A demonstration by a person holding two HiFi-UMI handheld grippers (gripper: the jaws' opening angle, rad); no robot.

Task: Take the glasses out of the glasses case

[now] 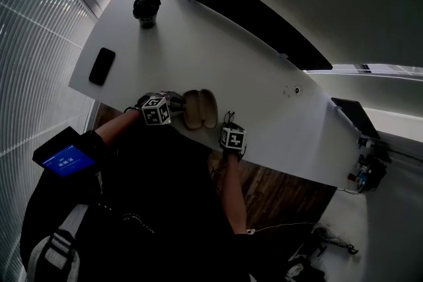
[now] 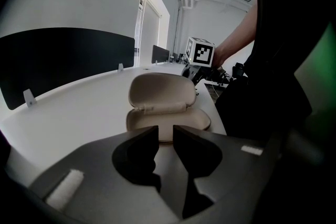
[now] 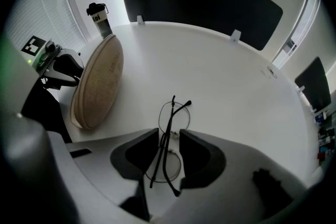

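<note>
Closest to me, my right tongs [image 3: 169,132] point steeply down and stand part-way spread astride the bridge of the thin black wire-framed round glasses [image 3: 170,123]. The glasses are folded and seem to lie on the white desk [image 3: 220,71]. As far as I can see, the pads don't press on the wire. The glasses are therefore out, and I judge this to be the setting-down step. The next move calls for lifting these tongs straight up so that neither side snags a temple arm. At about ten o'clock from the glasses, just beside them, the beige oval hard-shell glasses case [image 2: 163,94] sits hinged open and looks empty. My left tongs [image 2: 165,134] are at its near edge, narrowly parted with nothing between them. Farther off at eleven o'clock stands a dark-lidded drinking bottle [image 3: 101,19]. At twelve o'clock a black divider panel [image 3: 205,2] runs along the desk's far edge.
</note>
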